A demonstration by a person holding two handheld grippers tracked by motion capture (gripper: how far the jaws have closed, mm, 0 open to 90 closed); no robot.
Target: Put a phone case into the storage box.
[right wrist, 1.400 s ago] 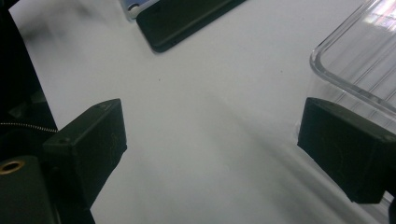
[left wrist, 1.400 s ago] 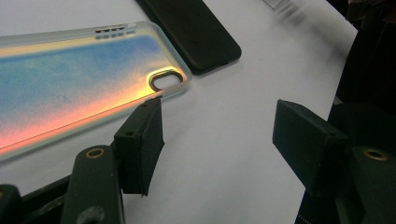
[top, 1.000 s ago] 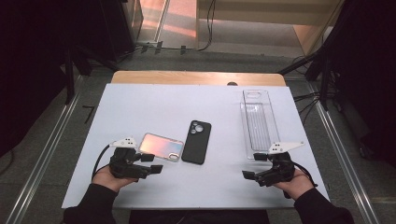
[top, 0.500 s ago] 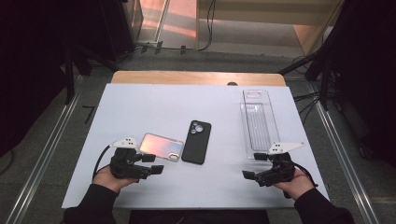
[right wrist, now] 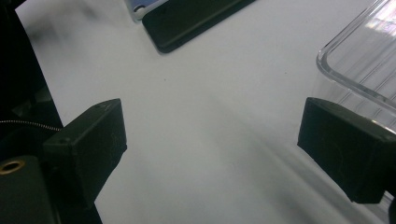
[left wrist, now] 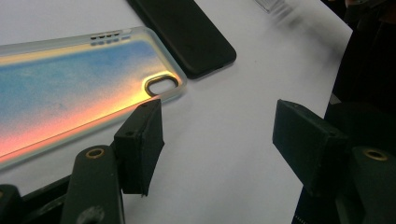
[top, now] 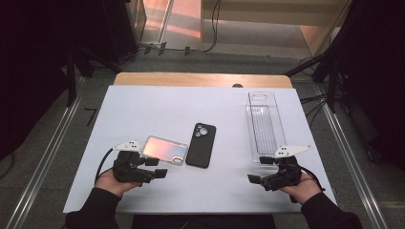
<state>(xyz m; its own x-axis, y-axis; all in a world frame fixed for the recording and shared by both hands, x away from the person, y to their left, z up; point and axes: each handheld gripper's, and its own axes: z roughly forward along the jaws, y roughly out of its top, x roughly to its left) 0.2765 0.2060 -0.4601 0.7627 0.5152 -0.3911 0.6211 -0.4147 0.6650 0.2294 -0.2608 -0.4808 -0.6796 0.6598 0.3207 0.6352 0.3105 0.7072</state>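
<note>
**Both grippers idle at near edge, iridescent case just off left jaws**

Iridescent phone case lies flat on the white table, near-left of centre. Long axis runs mostly left-right in the high view, tilted a little so its right end sits nearer the person. Camera cutout is at that right end, toward the black phone case. In the left gripper view the iridescent case shows a blue-to-orange sheen, an oval cutout at the corner and a row of small slots on the short edge. No brand or writing readable on it.

Black phone case lies flat just right of the iridescent one, the two close or touching at the corner, can't tell which. Long axis runs near-far, camera ring at the far end. No logo legible.

Clear plastic tray at the right side of the table, long axis near-far, ribbed floor, no label seen.

Left gripper: held low at the near-left table edge, hand wrapped around the body from below, jaws pointing right toward the iridescent case. Jaws spread, nothing between them; one pad sits right at the case's cutout corner, contact unclear.

Right gripper: held low at the near-right edge, just near of the tray's near end, jaws pointing left. Jaws spread wide over bare table, gripping nothing; tray corner beside one pad.
</note>
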